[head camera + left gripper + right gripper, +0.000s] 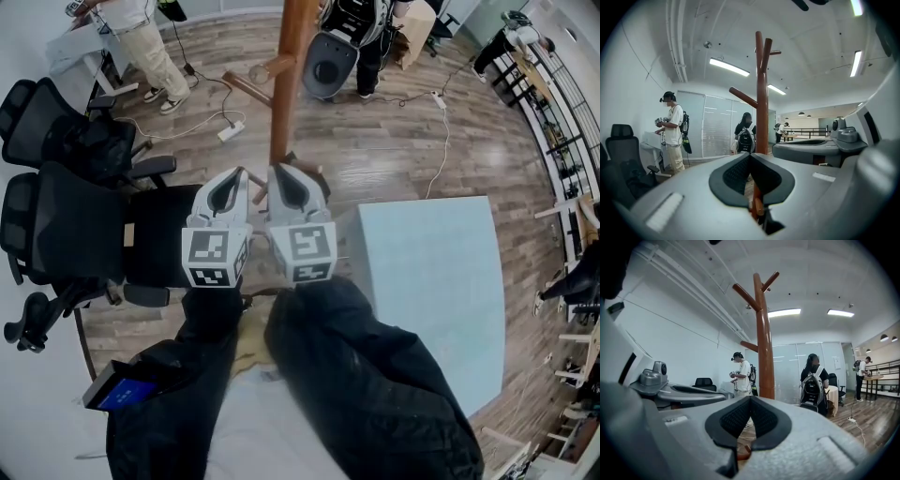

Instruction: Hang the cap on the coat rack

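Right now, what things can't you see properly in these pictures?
Cap: shows in no view.
Coat rack top: cut off by the head view's upper edge.
Rack foot: mostly hidden behind the left tool and right tool, head view.
Beige thing below them: covered by dark sleeves, too little shows to name.

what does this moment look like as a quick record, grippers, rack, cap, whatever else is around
left gripper: jaws together, nothing between them
right gripper: jaws together, nothing between them
gripper position: side by side, pointed at the rack
coat rack: brown wooden pole, visible pegs bare
cap: not seen in any view
table: pale blue, to the right of the grippers
office chairs: black, on the left
floor: wood planks, cables lying across it
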Demonstrator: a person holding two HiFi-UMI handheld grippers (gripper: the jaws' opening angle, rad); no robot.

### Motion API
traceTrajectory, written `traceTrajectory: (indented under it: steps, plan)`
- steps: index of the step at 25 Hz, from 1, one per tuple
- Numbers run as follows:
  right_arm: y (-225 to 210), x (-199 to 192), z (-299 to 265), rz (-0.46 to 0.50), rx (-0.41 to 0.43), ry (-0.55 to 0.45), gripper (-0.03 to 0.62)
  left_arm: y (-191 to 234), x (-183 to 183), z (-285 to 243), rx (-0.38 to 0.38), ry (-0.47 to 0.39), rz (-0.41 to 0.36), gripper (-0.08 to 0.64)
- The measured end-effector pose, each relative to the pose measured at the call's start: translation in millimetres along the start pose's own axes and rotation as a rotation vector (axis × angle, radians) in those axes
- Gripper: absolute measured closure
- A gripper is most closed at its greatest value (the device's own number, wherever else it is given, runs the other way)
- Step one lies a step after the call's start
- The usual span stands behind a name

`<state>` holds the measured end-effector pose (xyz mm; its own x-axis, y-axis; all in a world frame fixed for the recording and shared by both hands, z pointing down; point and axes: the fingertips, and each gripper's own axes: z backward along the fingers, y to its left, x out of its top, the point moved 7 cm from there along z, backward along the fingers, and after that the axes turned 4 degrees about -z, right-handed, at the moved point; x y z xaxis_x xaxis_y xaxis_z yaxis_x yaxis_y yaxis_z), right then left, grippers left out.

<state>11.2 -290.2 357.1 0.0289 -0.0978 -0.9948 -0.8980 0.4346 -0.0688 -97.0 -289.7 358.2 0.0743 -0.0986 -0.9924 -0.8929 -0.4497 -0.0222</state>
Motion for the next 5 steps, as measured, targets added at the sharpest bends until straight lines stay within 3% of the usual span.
traceTrajectory:
  steps: [5]
  plan:
    - [1.1,-2.0,0.5,0.005,-0.001,-0.001,0.597,-0.7,-2.6,0.7,-0.005,0.001,-0.003,0.557]
